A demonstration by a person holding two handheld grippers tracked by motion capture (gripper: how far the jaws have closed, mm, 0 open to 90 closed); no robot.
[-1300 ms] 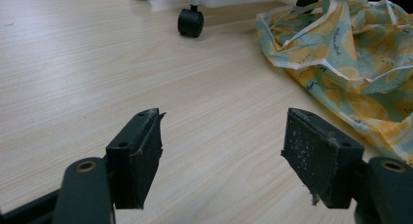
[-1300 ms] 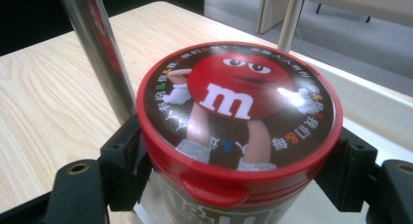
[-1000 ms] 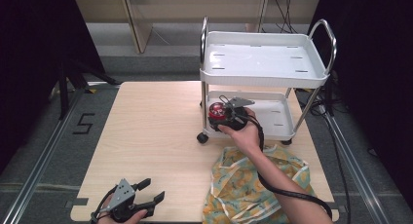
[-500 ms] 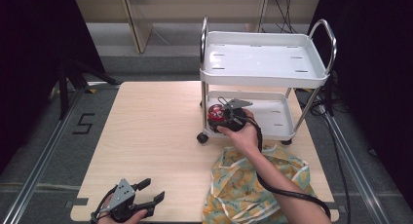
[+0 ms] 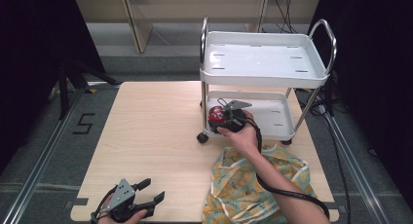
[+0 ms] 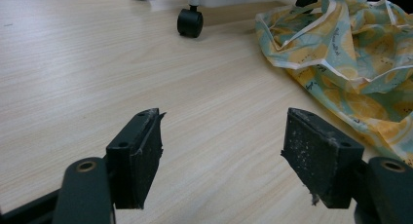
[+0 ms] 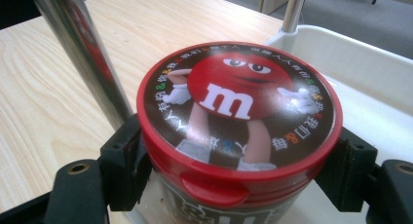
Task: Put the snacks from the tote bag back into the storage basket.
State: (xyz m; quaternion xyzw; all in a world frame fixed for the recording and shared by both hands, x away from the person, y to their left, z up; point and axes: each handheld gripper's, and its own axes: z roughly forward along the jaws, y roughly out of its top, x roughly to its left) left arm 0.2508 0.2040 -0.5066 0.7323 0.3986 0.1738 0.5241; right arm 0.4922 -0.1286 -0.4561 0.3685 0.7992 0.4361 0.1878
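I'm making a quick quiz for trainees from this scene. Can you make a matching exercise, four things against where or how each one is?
Things:
1. red-lidded candy tub
2. left gripper
3. yellow patterned cloth
4. cart's top tray

States:
A. bare, nothing lying in it
B. crumpled on the table in front of the cart
C. clamped between the right gripper's jaws at the cart's lower shelf
D. open, low over the table's near edge

Pairs: 1-C, 2-D, 3-B, 4-A

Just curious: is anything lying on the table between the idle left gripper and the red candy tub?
No. In the high view, only bare wooden table separates the left gripper from the candy tub.
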